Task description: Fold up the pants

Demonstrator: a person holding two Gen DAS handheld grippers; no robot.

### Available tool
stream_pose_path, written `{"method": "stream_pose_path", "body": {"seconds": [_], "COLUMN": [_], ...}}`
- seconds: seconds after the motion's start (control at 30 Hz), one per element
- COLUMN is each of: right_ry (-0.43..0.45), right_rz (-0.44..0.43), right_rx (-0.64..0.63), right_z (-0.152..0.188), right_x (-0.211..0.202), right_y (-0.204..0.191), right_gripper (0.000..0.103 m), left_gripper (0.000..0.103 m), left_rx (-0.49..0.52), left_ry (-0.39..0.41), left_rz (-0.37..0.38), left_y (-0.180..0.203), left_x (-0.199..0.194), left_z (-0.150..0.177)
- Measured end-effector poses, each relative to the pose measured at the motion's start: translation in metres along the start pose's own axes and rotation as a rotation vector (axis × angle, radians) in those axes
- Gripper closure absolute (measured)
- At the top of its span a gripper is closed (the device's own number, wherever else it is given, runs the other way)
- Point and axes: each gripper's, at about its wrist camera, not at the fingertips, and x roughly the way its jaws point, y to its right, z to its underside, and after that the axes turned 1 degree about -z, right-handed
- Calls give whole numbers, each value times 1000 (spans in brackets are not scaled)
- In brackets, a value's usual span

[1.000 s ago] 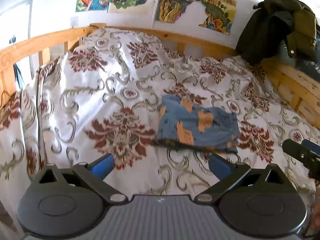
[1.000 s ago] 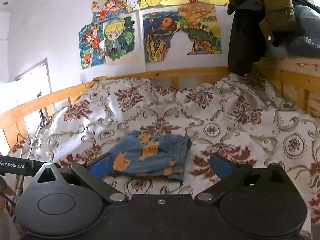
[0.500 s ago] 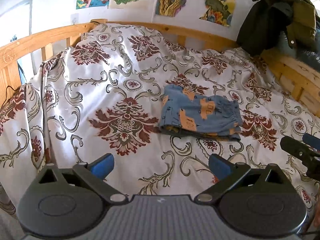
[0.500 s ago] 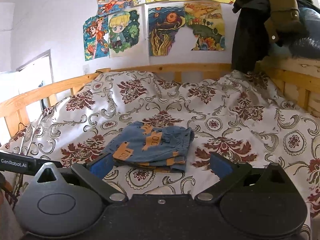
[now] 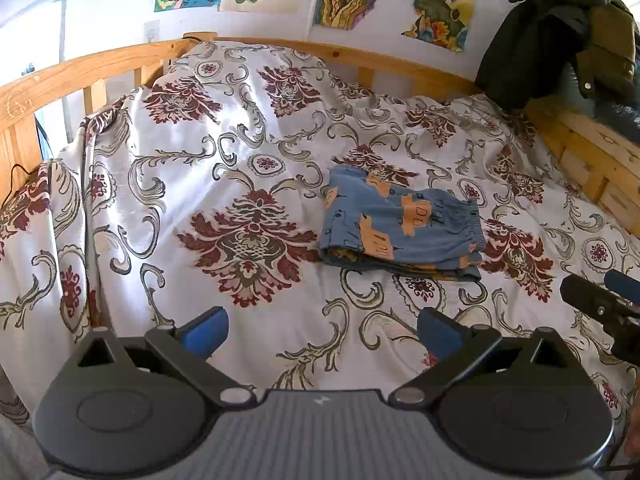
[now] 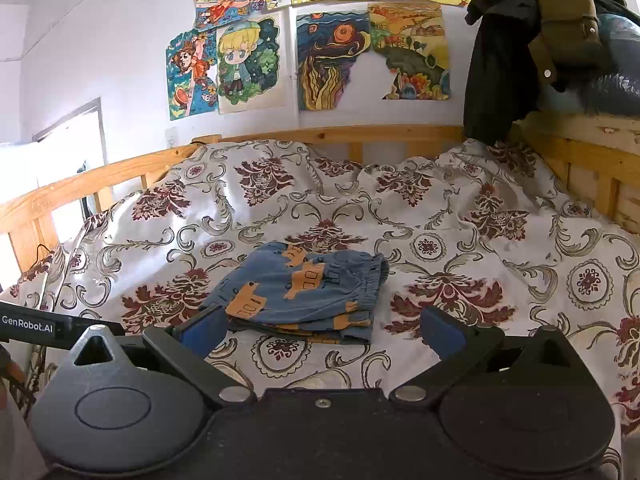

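Cream cloth with maroon medallions and grey scrolls — the large bedspread — fills most of what we see, framed by a pale wooden bed rail. Above the bedspread's far edge hang bright painted paper drawings, and at its far right corner a dark olive jacket is draped. Near the middle of the bedspread we find the blue pants with orange patches, folded into a flat packet. Nearer than the pants we hold our left gripper and right gripper — both spread wide, holding nothing, clear of the bedspread.
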Motion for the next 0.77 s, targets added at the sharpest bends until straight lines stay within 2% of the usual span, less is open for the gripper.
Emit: {"method": "stream_pose_path", "body": {"seconds": [0.13,0.27,0.47,0.77], "right_ry": [0,-1,-4,-7], "right_rz": [0,1,1,-1], "right_rx": [0,1,3,4], "right_z": [0,0,0,2], "right_x": [0,0,0,1], "right_y": [0,0,0,-1], "right_gripper": [1,1,1,1], "left_gripper": [0,0,0,0], "left_rx": [4,21,22,58], "left_ry": [-7,-22,-2,-4], "left_rz": [-3,-41,0,-10], "left_y": [0,3,4,8], "left_x": [1,1,-3,-2], "left_z": [0,-1,-1,-1]}}
